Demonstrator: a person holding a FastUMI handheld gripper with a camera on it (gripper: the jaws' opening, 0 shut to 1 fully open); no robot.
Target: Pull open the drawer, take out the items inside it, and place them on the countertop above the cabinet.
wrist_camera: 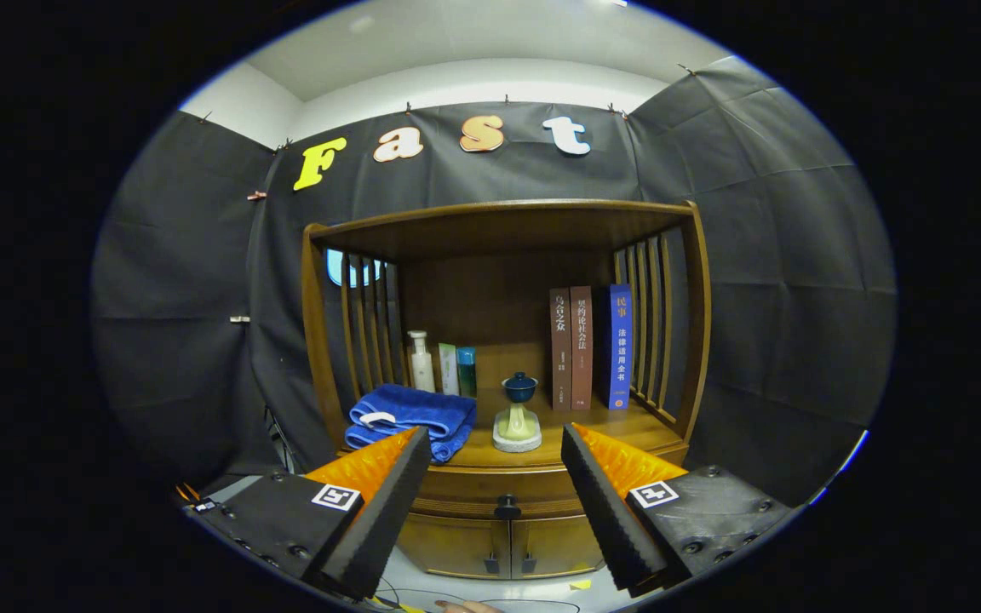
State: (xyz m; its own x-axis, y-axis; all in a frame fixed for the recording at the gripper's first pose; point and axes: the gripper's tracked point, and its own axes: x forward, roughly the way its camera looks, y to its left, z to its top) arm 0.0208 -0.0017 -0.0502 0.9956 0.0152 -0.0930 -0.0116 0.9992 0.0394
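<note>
The gripper (495, 502) has its two fingers wide apart and holds nothing. It points at the small dark round knob (507, 508) of the shut brown wooden drawer (490, 487), which sits between them, perhaps lined up for grabbing. The wooden countertop (627, 428) above already holds a folded blue towel (410, 417).

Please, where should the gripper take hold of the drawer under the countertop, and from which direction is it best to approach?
Grip the small dark knob at the middle of the drawer front. It sticks out toward the camera, so come straight from the front and close the fingers on its two sides. The gripper is open, apart from the knob, roughly lined up with it.
</note>
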